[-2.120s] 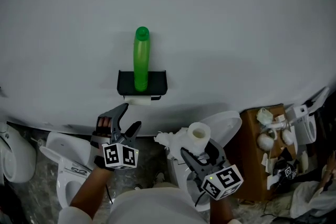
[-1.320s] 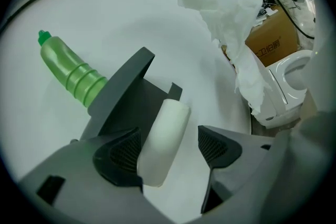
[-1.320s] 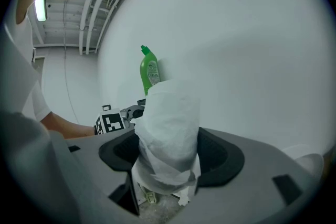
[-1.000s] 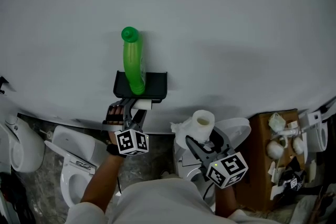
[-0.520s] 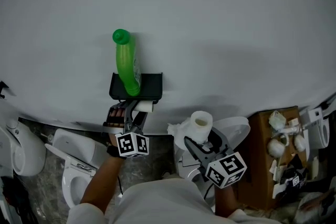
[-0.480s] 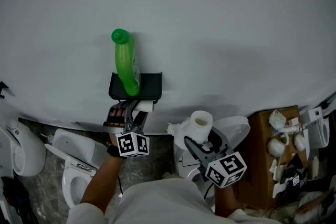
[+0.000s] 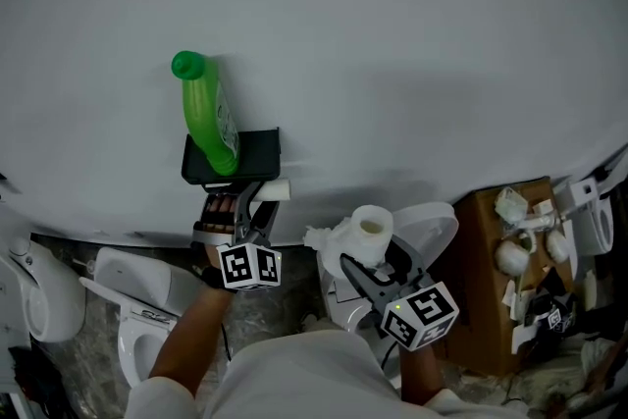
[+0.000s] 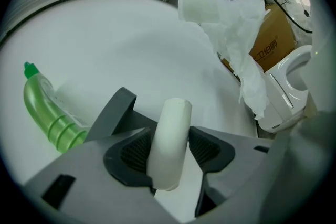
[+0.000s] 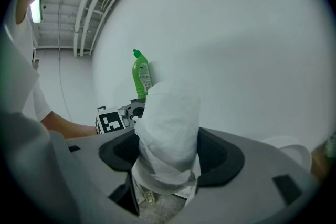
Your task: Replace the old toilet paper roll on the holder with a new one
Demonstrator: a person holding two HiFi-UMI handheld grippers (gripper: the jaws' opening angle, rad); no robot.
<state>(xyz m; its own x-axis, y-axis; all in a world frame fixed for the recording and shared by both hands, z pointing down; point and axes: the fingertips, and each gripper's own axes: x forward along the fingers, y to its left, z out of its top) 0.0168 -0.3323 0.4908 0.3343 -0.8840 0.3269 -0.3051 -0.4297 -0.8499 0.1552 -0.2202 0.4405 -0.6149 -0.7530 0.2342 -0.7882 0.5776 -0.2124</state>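
The black wall holder (image 7: 245,152) carries a green bottle (image 7: 202,113) on its shelf. My left gripper (image 7: 257,203) is just below the holder's right corner, shut on the old roll (image 7: 274,189), a thin white tube. In the left gripper view both pads press the old roll (image 8: 170,134), and the jaws have just been closing on it. My right gripper (image 7: 376,262) is lower right, shut on the new toilet paper roll (image 7: 367,234). The new roll (image 9: 170,123) stands upright between its pads with loose paper hanging down.
A plain white wall fills the upper view. Below stand white toilets (image 7: 137,309) (image 7: 35,299), and another toilet (image 7: 432,229) lies under the right gripper. A brown cardboard box (image 7: 491,309) with white fittings (image 7: 515,240) is at the right.
The left gripper and the old roll have shifted right relative to the holder, so the roll now sticks out past its right corner. The right gripper still holds the new roll.
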